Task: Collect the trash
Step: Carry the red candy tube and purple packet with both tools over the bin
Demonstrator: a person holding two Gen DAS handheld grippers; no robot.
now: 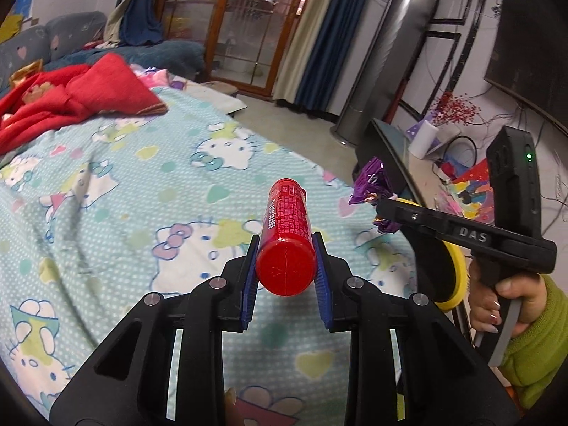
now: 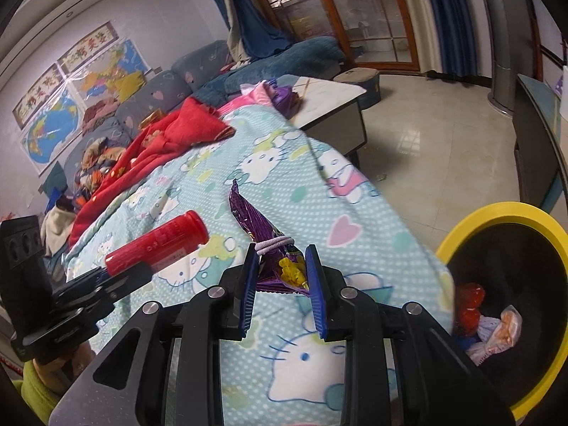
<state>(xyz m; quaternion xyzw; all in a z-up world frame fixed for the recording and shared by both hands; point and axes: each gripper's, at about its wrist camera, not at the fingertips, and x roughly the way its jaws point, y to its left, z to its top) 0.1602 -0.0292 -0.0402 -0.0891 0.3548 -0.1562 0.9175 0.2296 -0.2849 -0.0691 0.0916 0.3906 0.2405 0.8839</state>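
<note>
Both grippers share one build — the left gripper [image 1: 285, 248] and right gripper [image 2: 280, 259] have matte black linkage arms, silver round pivot screws and ribbed blue pads [image 1: 250, 284]. "DAS" is embossed on the right one's side, a green light above — lime-green fleece sleeve [image 1: 536, 351]

Inventory: two hand-held grippers, left [image 1: 285, 248] and right [image 2: 280, 266]; one red cylindrical bottle [image 1: 287, 234]; one purple snack wrapper [image 2: 273, 248]; one yellow-rimmed bin [image 2: 497, 213] holding at least two crumpled wrappers; one red garment [image 1: 78, 99]; two wall maps [image 2: 53, 127].
</note>
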